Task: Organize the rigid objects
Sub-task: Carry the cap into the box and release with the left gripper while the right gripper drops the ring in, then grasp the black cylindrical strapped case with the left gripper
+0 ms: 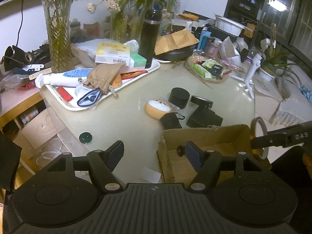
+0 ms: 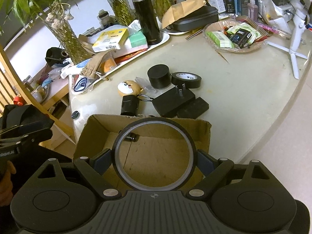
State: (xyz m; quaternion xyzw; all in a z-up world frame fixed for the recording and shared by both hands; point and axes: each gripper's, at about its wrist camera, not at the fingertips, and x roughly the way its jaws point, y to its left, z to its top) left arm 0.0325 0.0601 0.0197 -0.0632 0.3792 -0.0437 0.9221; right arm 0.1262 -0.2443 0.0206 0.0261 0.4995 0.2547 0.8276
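now the right gripper (image 2: 154, 160) squeezes a tape ring (image 2: 154, 156) over the cardboard box (image 2: 97, 132)
lower it gently, then let go; left gripper (image 1: 154, 152) wide apart, empty

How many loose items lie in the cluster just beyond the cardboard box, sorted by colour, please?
Black: 5 (cylinder, tape roll, plug adapter, flat block, small case)
Tan: 1 (dog-faced toy)
Clear: 1 (plastic piece)
Total: 7
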